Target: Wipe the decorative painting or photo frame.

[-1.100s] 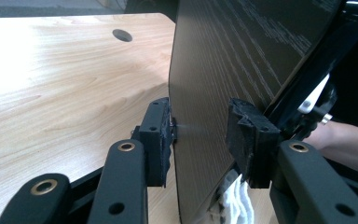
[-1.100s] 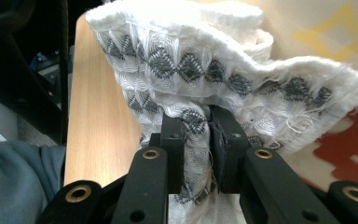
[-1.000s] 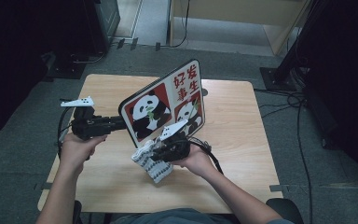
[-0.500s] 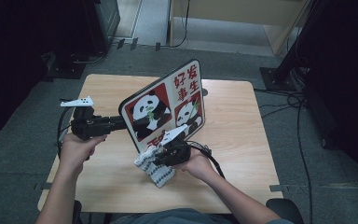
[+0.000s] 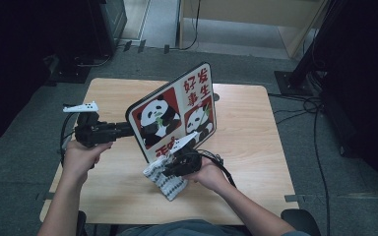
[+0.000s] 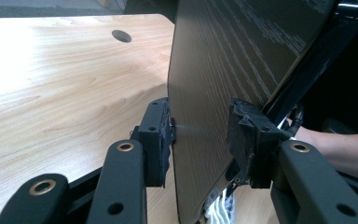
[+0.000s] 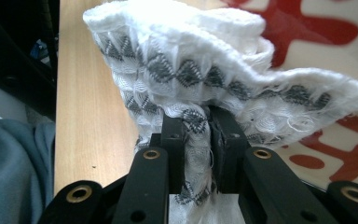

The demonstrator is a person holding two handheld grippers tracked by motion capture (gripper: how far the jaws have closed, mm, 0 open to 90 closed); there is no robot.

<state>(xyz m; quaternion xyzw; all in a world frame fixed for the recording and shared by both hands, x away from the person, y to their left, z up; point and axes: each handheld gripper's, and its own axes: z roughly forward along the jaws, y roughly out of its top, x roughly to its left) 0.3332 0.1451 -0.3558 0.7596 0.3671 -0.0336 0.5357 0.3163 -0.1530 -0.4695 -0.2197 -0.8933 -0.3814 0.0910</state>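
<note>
Wooden tabletop (image 5: 256, 128), panda-print tray (image 5: 174, 115) tilted on edge, clamped at its rim by left tongs (image 6: 200, 135), right tongs (image 7: 196, 140) pinched shut on white patterned cloth (image 7: 205, 70) against tray face

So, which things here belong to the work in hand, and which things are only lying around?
In the job:
- panda board, tilted, its edge between the left gripper pads
- white-and-grey patterned cloth, pinched in the right gripper, at the board's lower edge
- wooden table below them

Only around:
- cables on the floor
- dark stand base beyond the table
</note>
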